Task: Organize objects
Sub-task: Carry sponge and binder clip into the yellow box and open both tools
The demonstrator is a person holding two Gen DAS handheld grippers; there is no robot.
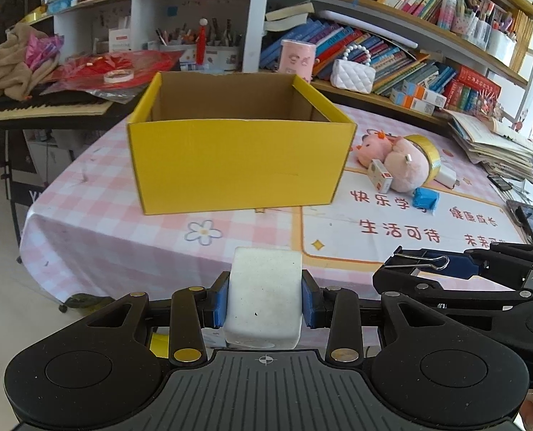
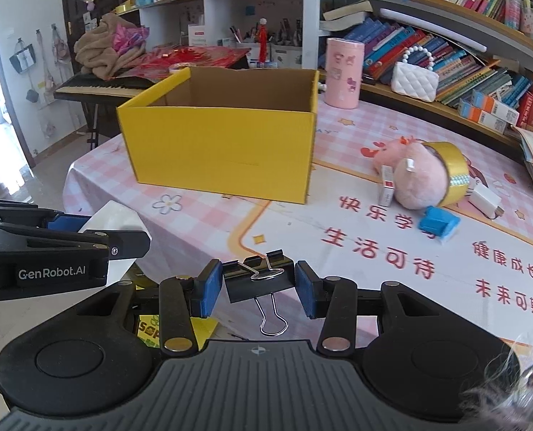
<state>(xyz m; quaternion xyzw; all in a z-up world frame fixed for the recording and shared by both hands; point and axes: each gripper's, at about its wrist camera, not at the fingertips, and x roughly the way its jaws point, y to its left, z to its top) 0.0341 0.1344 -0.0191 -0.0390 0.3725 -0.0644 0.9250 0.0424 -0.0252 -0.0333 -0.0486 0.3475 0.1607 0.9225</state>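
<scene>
A cluttered study corner: bookshelves packed at twelve to three o'clock, a keyboard under cloth and red paper at ten o'clock, and a pink checked tablecloth with printed characters across the table in front.

- At twelve o'clock, well inside the table edge: an open yellow box, nothing visible inside from this angle.
- At two o'clock, just beside the box: a pink plush toy touching a roll of gold tape, a small carton, a white charger and a blue eraser.
- Left gripper: jaws partly closed, blue pads pressed on both sides of a white block, held off the table at six o'clock in its own view.
- Right gripper: jaws drawn in around a black binder clip, pads at its two ends, wire handle hanging below; seemingly a firm hold.

Judged step: carrying both items to the box for dropping in.

- Bring each gripper over the near rim before letting go; clear the wall, no nudging the cardboard.
- Keep the two grippers apart over the opening; close together now, side by side.
- Release low inside, block first, since heavier-looking and likely to bounce.
- Watch the clip's loose handle; possible snag on the rim.
</scene>
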